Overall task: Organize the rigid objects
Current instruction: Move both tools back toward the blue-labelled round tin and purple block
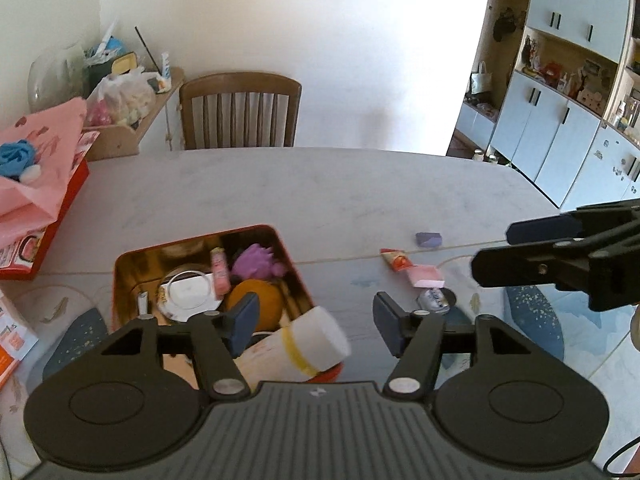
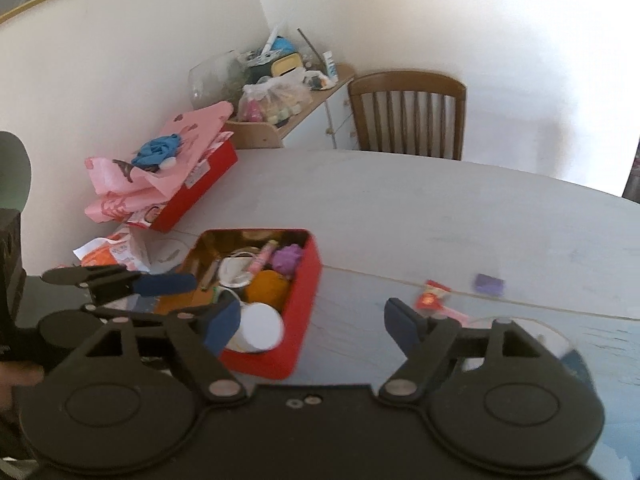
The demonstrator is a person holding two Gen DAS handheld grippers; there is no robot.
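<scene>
So the red tin (image 1: pixel 308 292) sits open on the grey table (image 1: pixel 280 188), near the front edge, already stuffed: a white-capped tube (image 1: pixel 308 344) leaning over its near rim, an orange ball (image 1: pixel 264 300), a purple spiky toy (image 1: pixel 258 260), a pink stick (image 1: pixel 220 274) and a white round lid (image 1: pixel 190 292). The left gripper (image 1: pixel 316 322) hangs right over the tin's near corner, jaws spread apart, nothing pinched; the tube lies loose below them. The right gripper (image 2: pixel 312 322) is wide open too, empty, just right of the tin.

The left view catches stuff the right one blurs or hides: a small silver can (image 1: pixel 434 300) beside a pink eraser (image 1: pixel 428 276), a red packet (image 1: pixel 396 260) and a purple block (image 1: pixel 429 239), all loose on the table right of the tin. The right view shows the red box (image 2: pixel 200 188) under pink paper (image 2: pixel 160 168) way better. A wooden chair (image 1: pixel 240 110) is behind the table.
</scene>
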